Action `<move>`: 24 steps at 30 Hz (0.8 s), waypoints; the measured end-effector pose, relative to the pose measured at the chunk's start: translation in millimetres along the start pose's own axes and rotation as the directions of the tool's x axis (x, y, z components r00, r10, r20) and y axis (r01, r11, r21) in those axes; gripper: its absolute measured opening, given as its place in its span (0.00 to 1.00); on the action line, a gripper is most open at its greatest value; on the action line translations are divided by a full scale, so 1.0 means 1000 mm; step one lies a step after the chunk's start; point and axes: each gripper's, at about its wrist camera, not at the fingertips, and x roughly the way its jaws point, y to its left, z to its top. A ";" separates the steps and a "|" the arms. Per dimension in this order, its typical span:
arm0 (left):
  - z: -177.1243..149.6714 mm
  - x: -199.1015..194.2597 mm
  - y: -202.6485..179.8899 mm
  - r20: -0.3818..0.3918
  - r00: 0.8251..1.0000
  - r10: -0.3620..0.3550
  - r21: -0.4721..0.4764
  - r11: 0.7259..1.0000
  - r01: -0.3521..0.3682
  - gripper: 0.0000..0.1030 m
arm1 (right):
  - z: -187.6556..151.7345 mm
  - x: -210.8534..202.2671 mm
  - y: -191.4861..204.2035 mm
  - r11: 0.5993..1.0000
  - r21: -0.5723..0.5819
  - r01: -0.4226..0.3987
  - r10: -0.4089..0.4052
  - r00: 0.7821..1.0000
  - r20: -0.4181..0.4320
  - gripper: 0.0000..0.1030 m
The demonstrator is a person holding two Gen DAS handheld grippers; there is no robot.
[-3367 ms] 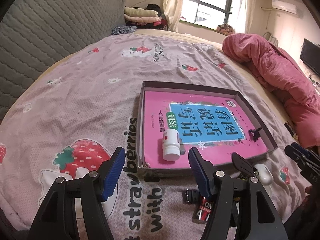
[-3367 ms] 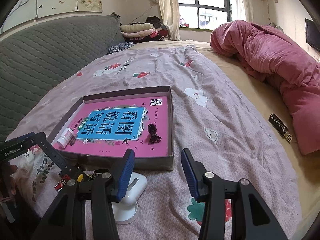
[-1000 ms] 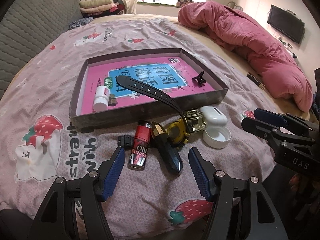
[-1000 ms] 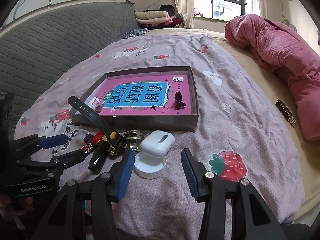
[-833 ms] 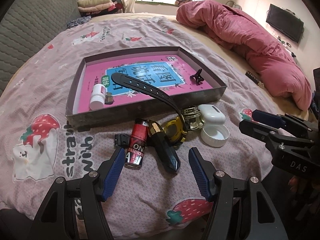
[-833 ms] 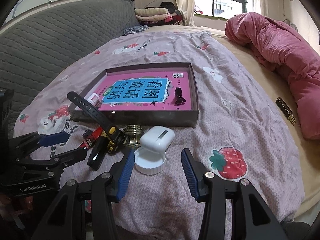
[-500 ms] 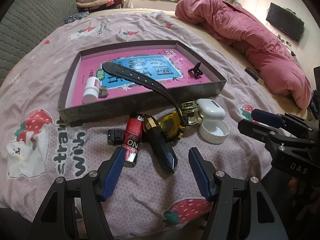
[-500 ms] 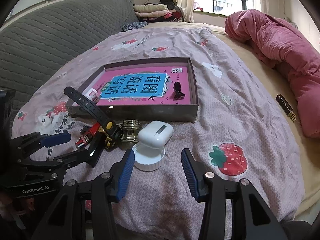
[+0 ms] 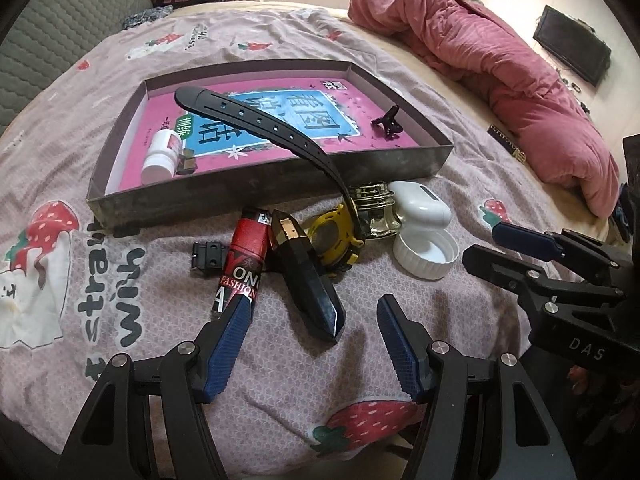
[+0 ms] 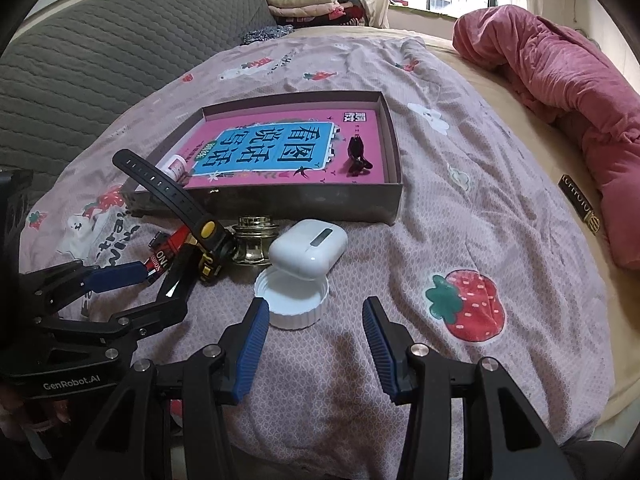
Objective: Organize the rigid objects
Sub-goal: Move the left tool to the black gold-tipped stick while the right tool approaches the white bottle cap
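Note:
A shallow grey box [image 9: 256, 192] [image 10: 312, 200] with a pink book inside lies on the bed. In it are a white pill bottle [image 9: 160, 158] and a dark hair clip [image 9: 387, 122] [image 10: 356, 156]. In front of the box lie a red lighter [image 9: 242, 262], a black crystal-shaped piece [image 9: 308, 280], a yellow watch [image 9: 332, 236] with its black strap [image 10: 160, 188] sticking up, a gold knob [image 9: 374, 208] [image 10: 254, 242], a white earbud case [image 9: 420, 208] [image 10: 308, 248] and a white cap [image 9: 426, 254] [image 10: 292, 298]. My left gripper [image 9: 312, 328] stands open just before the black piece. My right gripper [image 10: 312, 324] stands open just before the cap.
A pink quilt [image 9: 500, 64] [image 10: 560, 80] is heaped on the right side of the bed. A small black-and-gold bar [image 10: 580, 206] lies beside it. A grey padded headboard [image 10: 100, 52] runs along the left. Folded clothes [image 10: 308, 4] lie at the far end.
My left gripper has dropped closer to the black piece and the lighter. The right gripper has tilted down slightly toward the cap. Nothing on the bed has moved.

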 end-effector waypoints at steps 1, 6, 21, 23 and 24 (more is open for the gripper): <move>0.000 0.001 0.000 0.001 1.000 -0.001 0.000 1.000 0.001 0.65 | 0.000 0.001 0.000 1.000 0.001 0.000 0.000 1.000 -0.002 0.47; 0.002 0.006 0.001 0.002 1.000 -0.005 -0.018 1.000 0.005 0.65 | 0.000 0.003 0.000 1.000 0.000 -0.001 0.001 1.000 -0.010 0.47; 0.007 0.021 0.022 -0.006 0.998 -0.060 -0.121 0.991 0.058 0.63 | 0.000 0.014 0.009 0.999 -0.033 -0.009 0.008 0.999 -0.032 0.47; 0.007 0.021 0.024 -0.005 0.998 -0.067 -0.133 0.989 0.065 0.62 | -0.001 0.016 0.012 0.999 -0.041 -0.013 0.012 0.999 -0.036 0.47; 0.007 0.021 0.025 -0.004 0.998 -0.066 -0.135 0.989 0.065 0.62 | -0.001 0.017 0.012 0.999 -0.045 -0.015 0.013 0.999 -0.036 0.47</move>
